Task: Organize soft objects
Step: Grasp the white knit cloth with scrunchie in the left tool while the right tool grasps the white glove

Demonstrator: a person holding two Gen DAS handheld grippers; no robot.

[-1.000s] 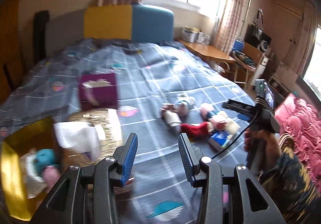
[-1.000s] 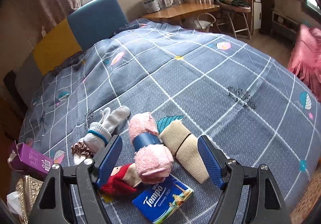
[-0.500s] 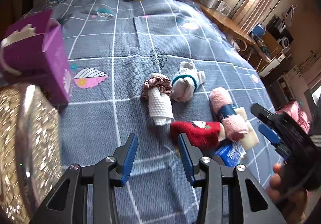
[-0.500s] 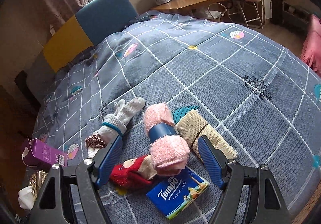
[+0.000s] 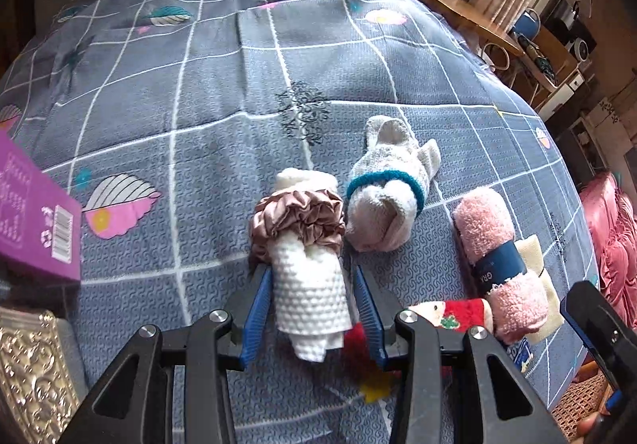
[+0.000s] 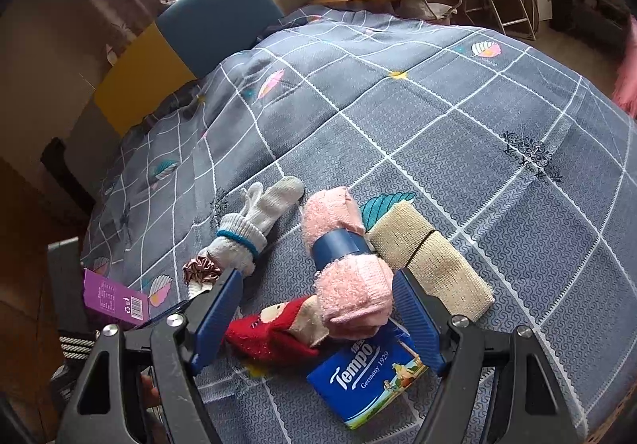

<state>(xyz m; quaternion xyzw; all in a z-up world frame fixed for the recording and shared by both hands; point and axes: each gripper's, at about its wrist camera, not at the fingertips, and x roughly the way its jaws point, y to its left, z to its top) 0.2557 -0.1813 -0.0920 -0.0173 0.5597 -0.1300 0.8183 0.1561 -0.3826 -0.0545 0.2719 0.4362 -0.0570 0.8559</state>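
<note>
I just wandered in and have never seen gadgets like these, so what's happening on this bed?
A person is tidying soft things on the bed with a hand-held gripper in each hand. The left gripper is open around a rolled white cloth that wears a brown scrunchie; whether its pads touch the cloth is unclear. The right gripper is open around a pink rolled towel and a red sock. A tissue pack, a grey glove and a beige roll lie nearby.
</note>
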